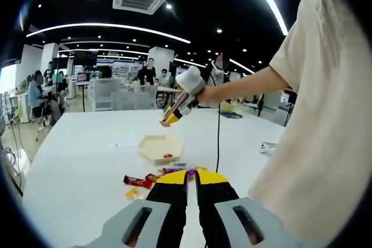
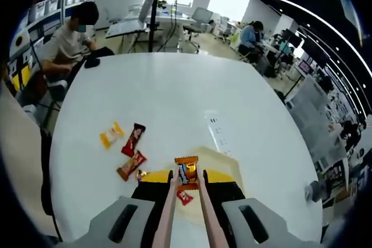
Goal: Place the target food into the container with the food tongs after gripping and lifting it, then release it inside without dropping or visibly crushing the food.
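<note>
Looking along the left tool [image 1: 192,179], the left gripper view shows its two black jaws with yellow tips pressed almost together with nothing between them, raised above the white bench [image 1: 81,143]. Beyond the tips, a pale shallow container [image 1: 160,147] sits on the bench with a small red item inside it, and a few wrapped candies [image 1: 138,182] lie scattered just this side of it. Higher up, the right tool [image 1: 174,113] comes in from the right, held by a person's hand [image 1: 192,82] in a white glove, hovering in the air above the container; whether it carries anything cannot be told from here. The person's cream shirt [image 1: 325,114] takes up the right side. In the right gripper view, the right tool [image 2: 187,179] carries pinkish food tongs [image 2: 168,213] between its jaws, and the tong tips are closed on a small wrapped candy [image 2: 186,169] with an orange edge, lifted above the near part of the container [image 2: 226,169], whose pale edge peeks out behind the jaws. A red candy [image 2: 185,197] lies in the container below the tongs. On the bench to the left lie a yellow candy [image 2: 111,135], a dark red one [image 2: 133,139] and a brown one [image 2: 131,166], apart from the container.
</note>
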Demonstrator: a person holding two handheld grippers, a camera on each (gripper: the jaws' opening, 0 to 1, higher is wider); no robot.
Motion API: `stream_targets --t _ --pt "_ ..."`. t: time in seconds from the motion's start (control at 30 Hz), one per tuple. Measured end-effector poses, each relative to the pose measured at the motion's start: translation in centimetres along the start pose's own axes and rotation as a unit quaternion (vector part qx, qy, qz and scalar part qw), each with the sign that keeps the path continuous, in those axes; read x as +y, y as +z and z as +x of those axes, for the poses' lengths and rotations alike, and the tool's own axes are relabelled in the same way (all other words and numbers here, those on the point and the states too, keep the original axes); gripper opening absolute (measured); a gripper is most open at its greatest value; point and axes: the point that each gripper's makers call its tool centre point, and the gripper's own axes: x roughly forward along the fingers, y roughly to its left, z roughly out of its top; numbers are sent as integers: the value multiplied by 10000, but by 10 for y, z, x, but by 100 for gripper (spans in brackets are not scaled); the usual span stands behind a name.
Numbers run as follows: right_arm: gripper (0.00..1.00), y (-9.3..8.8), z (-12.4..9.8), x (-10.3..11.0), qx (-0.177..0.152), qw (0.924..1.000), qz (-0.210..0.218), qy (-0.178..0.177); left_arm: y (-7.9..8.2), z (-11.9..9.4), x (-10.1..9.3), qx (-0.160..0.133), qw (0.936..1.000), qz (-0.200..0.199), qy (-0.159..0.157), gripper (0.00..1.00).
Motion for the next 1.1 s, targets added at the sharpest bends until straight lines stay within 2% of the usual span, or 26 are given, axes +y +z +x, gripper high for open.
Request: stream_targets --t 0.4,1.1 --pt "20 -8 -4 -15 19 9999 54 -105 -2 5 -1 23 10000 -12 -53 3" --pt "20 -4 -2 -33 -48 9994 257 -226 -4 8 4 61 10000 -51 -32 3"
